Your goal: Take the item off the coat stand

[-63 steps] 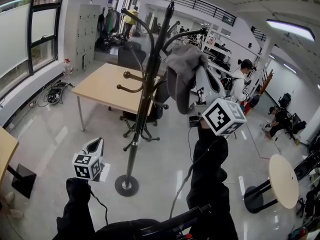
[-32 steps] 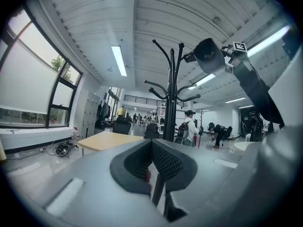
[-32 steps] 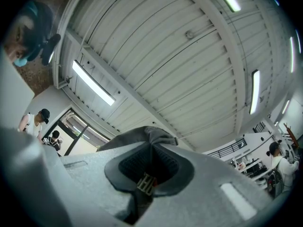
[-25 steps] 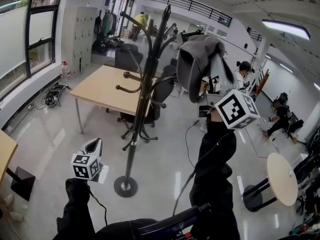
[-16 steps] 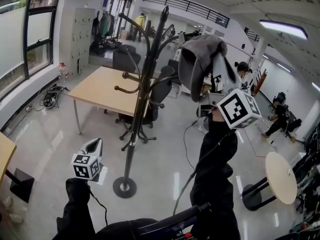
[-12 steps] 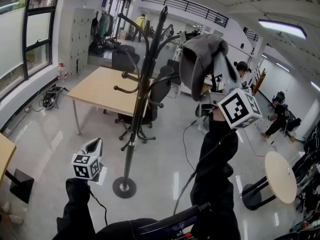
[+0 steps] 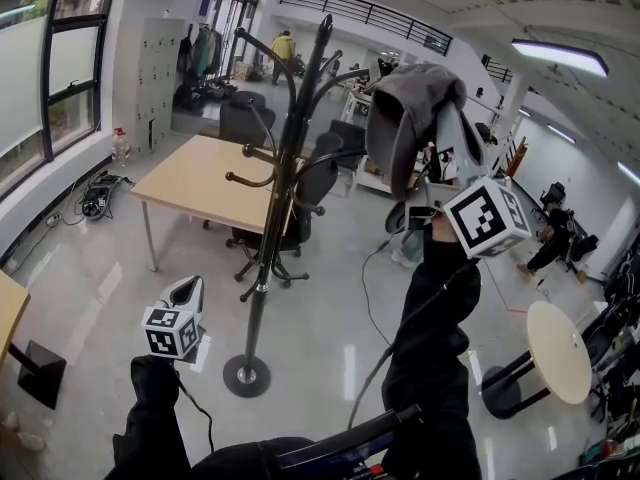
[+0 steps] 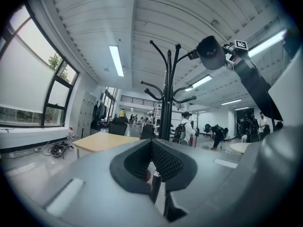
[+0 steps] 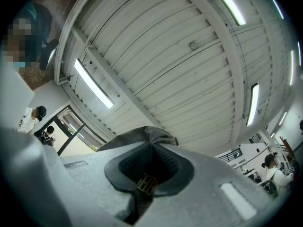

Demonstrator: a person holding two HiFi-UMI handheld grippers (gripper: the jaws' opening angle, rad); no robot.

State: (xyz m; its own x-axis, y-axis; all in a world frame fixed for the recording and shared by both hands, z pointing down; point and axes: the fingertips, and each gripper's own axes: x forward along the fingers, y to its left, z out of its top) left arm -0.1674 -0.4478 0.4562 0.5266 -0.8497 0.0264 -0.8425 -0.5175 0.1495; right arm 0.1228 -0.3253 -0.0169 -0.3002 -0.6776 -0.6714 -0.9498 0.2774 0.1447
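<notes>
Grey cap [image 7: 400,118] hangs, long axis vertical; right gripper [image 9: 152,150] clamps its top.

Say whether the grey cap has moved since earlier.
Yes: the grey cap, in the right tool, rose and went right, away from the coat stand.

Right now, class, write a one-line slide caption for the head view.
Right tongs hold a grey cap high beside the coat stand; left tongs hang low.
</notes>
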